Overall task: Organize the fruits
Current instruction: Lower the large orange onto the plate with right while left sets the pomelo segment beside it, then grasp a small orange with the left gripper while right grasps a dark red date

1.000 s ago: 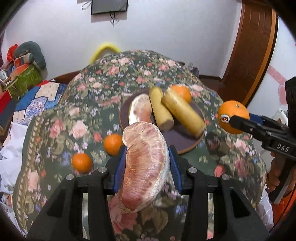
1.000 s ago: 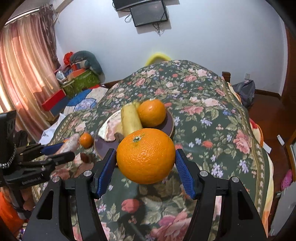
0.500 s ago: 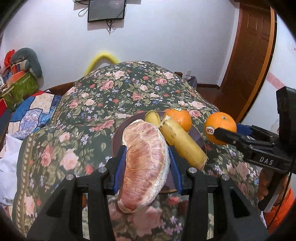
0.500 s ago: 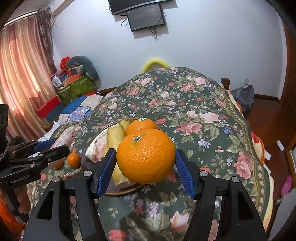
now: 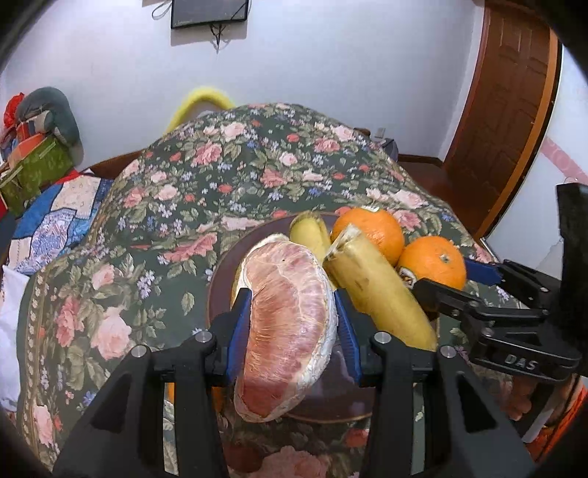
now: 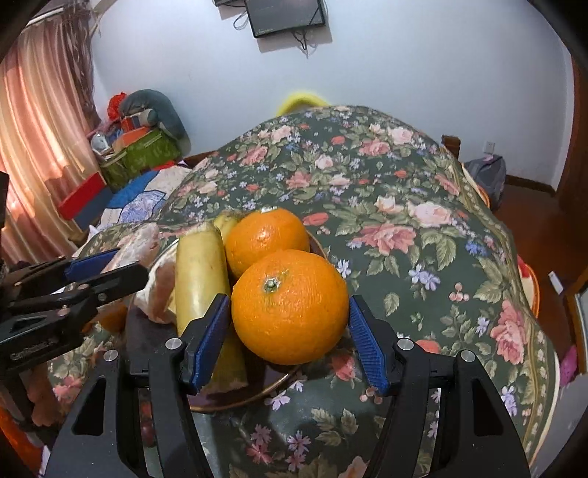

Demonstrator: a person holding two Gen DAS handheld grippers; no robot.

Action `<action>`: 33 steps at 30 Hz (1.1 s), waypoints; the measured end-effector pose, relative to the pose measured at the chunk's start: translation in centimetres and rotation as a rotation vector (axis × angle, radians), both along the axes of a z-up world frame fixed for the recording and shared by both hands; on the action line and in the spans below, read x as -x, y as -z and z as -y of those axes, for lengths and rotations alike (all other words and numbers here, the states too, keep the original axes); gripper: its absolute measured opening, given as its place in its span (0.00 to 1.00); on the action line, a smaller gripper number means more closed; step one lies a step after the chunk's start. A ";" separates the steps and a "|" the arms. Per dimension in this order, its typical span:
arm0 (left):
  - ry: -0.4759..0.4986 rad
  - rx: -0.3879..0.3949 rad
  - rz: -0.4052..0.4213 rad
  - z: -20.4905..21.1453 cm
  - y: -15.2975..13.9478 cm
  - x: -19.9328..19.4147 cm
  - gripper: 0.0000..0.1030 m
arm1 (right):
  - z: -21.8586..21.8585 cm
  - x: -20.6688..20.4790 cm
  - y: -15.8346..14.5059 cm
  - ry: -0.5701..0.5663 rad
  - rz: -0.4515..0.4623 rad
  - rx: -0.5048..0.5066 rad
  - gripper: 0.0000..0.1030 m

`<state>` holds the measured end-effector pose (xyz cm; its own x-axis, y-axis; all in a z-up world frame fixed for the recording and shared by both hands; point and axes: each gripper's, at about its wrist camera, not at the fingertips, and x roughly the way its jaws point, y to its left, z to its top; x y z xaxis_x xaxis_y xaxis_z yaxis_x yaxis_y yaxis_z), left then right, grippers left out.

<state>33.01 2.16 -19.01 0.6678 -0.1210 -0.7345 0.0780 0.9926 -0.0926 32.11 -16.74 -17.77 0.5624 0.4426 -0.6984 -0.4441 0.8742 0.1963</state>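
Pink, membrane-veined pomelo flesh point(image 5: 290, 327) fills the left gripper point(image 5: 292, 323): a large peeled wedge with a pale pithy rim, clamped between the ribbed blue pads and hanging over the near left part of the dark round plate point(image 5: 220, 279). On that plate lie two pale yellow bananas with blunt cut ends, the nearer one point(image 5: 375, 286) long and slanted, the farther one point(image 5: 308, 231) mostly hidden behind it, and a glossy orange point(image 5: 371, 231) at the plate's far right. Another pomelo piece point(image 6: 161, 290) shows on the plate's left side in the right wrist view. The right gripper point(image 6: 290, 312) is closed on a second, dimpled orange point(image 6: 290, 307) with its green stem button facing up, held over the plate's right edge just in front of the resting orange; whether the two touch cannot be told. Both grippers crowd the plate from opposite sides, the banana between them. Beyond the plate, the floral dark green tablecloth point(image 6: 386, 176) runs bare to a yellow chair back point(image 6: 299, 99). White walls carry a dark screen point(image 6: 284, 16); a brown door point(image 5: 511, 117) stands right of the plate, pink curtains point(image 6: 40, 147) left.
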 end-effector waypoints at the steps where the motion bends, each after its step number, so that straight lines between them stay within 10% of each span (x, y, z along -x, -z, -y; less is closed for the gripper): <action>1: -0.001 0.006 -0.012 0.0 0.3 -0.2 0.43 | 0.0 0.1 -0.1 -0.004 0.003 0.008 0.60; 33: -0.081 -0.020 0.060 -5.8 -5.1 7.4 0.56 | -0.7 4.5 -5.8 -0.016 0.099 0.001 0.65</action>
